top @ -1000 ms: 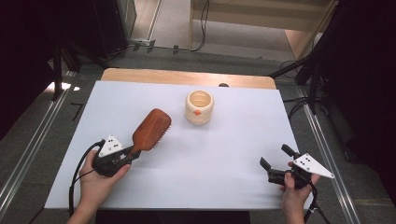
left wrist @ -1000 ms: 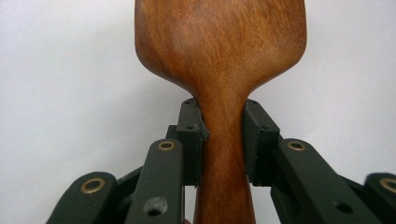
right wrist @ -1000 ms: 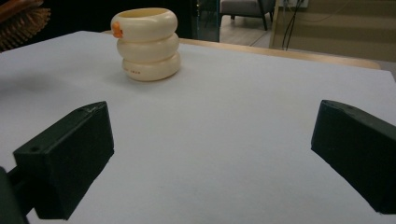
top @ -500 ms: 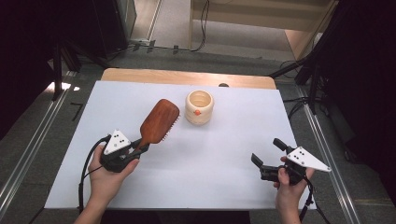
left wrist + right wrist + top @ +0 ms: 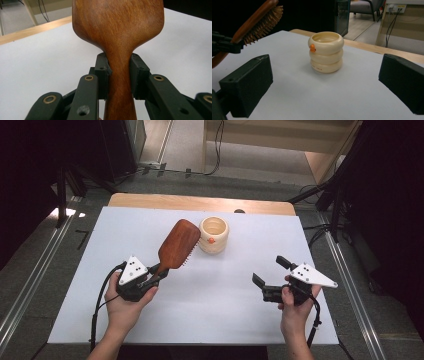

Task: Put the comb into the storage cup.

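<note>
Your left tongs (image 5: 156, 274) hold the brush (image 5: 176, 245) by its handle. In the left gripper view the two pads press on either side of the narrow wooden neck, just below where it widens into the head (image 5: 117, 22). From above, the brush points up and away from your left hand (image 5: 125, 302), slanting toward the far right, with its head near the cup (image 5: 214, 235) and just to the cup's left. In the right gripper view the bristles (image 5: 263, 25) face down and toward the cup, and the brush sits above the surface (image 5: 225, 320), not lying on it.

Your right tongs (image 5: 269, 274) stand wide with nothing between them. They sit near the right front of the surface, pointing left and a little away from you. In the right gripper view the cup (image 5: 326, 52) shows between the two black pads (image 5: 247, 85), well ahead of them and apart from both.

The cup stands upright near the middle of the far half of the white surface. It is cream, made of three stacked rings, with a small orange dot on the top ring. You can see its open mouth from above.
</note>
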Available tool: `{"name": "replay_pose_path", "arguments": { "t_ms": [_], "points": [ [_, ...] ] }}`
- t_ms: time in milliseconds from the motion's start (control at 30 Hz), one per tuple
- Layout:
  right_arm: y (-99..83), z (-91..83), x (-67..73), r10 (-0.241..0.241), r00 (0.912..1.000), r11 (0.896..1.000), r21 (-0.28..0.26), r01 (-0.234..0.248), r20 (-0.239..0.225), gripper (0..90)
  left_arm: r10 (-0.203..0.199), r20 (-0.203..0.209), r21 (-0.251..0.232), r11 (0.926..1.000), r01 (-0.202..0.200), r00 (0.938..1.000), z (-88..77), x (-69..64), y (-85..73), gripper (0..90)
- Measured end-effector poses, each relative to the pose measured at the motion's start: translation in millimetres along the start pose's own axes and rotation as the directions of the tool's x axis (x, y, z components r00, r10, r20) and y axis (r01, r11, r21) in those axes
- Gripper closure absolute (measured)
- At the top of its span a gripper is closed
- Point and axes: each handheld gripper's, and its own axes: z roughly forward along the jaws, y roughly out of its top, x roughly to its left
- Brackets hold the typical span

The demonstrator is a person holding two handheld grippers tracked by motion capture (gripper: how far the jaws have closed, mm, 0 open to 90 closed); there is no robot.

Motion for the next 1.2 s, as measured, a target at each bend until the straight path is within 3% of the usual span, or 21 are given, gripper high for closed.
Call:
{"name": "replay_pose_path", "arguments": {
  "t_ms": [100, 433, 667, 900, 1033, 1200],
  "points": [
    [7.9, 6.6, 6.6, -0.006, 1.0000, 1.000, 0.006, 0.006, 0.006, 0.0, 0.002, 0.001, -0.011, 0.9999, -0.002, 1.0000, 0.8, -2.8, -1.3, 72.5],
    [21.5, 21.6, 28.8, 0.007, 0.9990, 1.000, -0.004, -0.007, -0.044, 0.0, 0.041, 0.026, -0.038, 0.9985, -0.040, 0.9988, 8.0, -18.8, -4.7, 72.5],
    [24.3, 25.2, 44.8, 0.050, 0.9929, 0.999, -0.012, -0.051, -0.108, 0.0, 0.056, 0.042, -0.069, 0.9962, -0.053, 0.9976, 12.4, -33.4, -6.7, 72.6],
    [24.6, 33.5, 60.7, 0.106, 0.9850, 0.994, 0.011, -0.105, -0.136, 0.0, 0.066, 0.066, -0.085, 0.9945, -0.060, 0.9956, 17.1, -46.7, -10.0, 72.6],
    [22.2, 41.5, 67.8, 0.126, 0.9821, 0.992, 0.030, -0.123, -0.140, 0.0, 0.082, 0.086, -0.092, 0.9931, -0.074, 0.9930, 20.4, -55.4, -11.8, 72.5],
    [19.8, 44.6, 70.2, 0.153, 0.9818, 0.988, 0.035, -0.150, -0.113, 0.0, 0.093, 0.102, -0.094, 0.9921, -0.083, 0.9904, 24.2, -64.4, -13.9, 72.5]
  ]
}}
